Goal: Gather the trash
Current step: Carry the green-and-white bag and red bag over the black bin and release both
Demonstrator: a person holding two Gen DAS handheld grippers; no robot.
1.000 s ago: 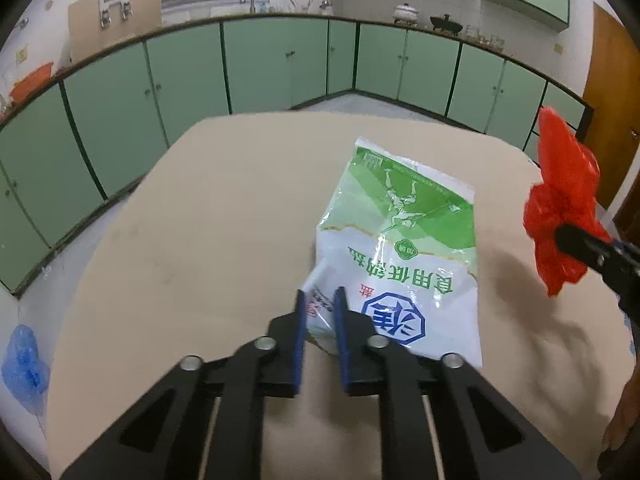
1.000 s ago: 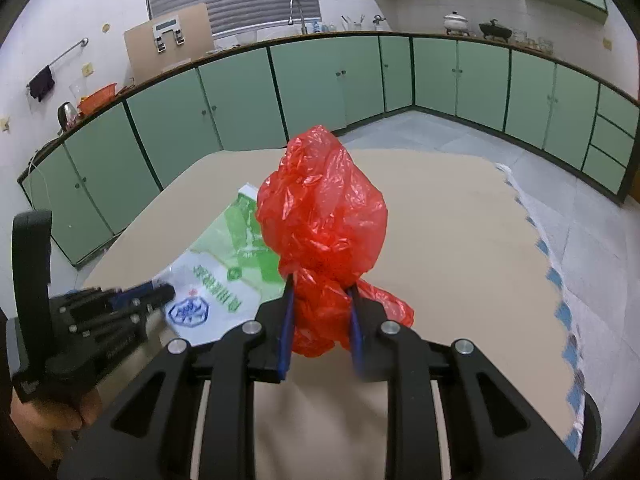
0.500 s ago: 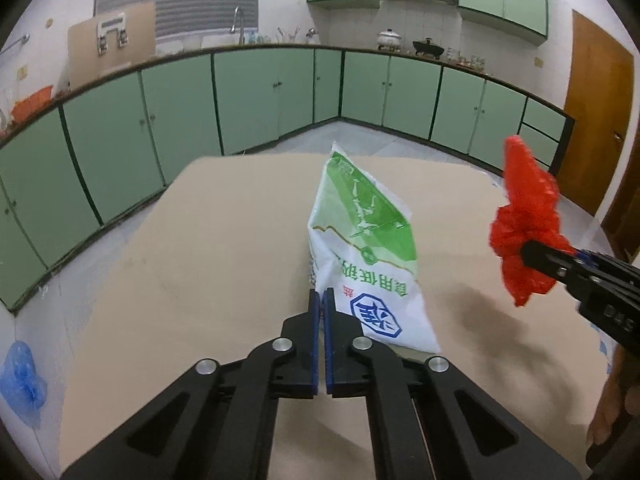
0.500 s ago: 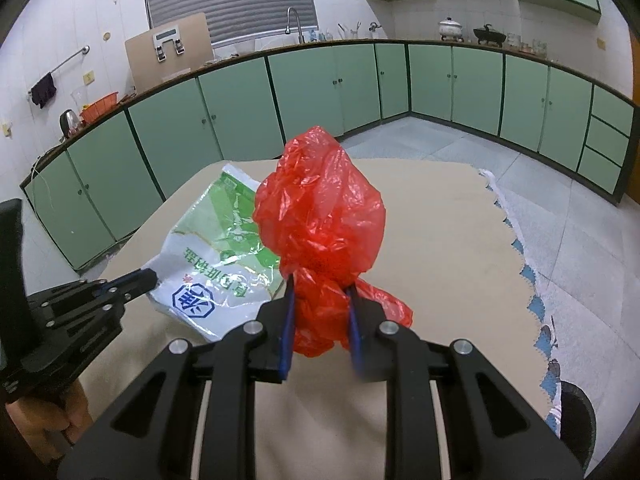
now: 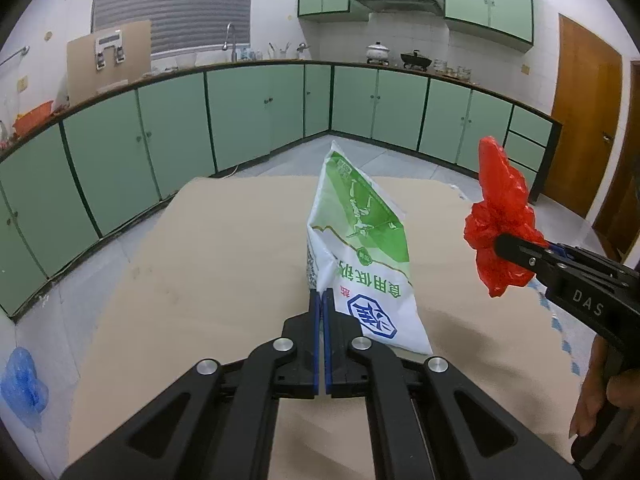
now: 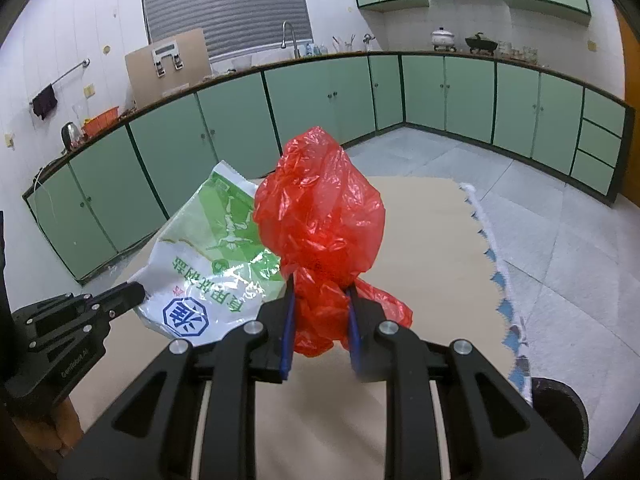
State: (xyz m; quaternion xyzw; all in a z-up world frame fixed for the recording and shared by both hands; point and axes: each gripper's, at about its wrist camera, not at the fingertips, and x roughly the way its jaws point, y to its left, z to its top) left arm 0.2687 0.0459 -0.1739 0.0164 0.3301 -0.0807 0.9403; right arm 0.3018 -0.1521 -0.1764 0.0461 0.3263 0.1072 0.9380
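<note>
A white and green salt bag hangs tilted over the tan table, its near corner pinched in my left gripper, which is shut on it. From the right wrist view the same salt bag shows at the left, with the left gripper at its lower corner. A crumpled red plastic bag stands up from my right gripper, whose blue pads are shut on its lower part. In the left wrist view the red bag and right gripper hover at the right, above the table.
Green cabinets run around the room behind the table. A blue plastic item lies on the floor at the left. A dark round bin sits at the lower right beside the table's edge. A person's hand holds the right gripper's handle.
My left gripper closed on the salt bag's near corner and lifted it from lying flat to hanging tilted. The right gripper rose a little with the red bag in it.
</note>
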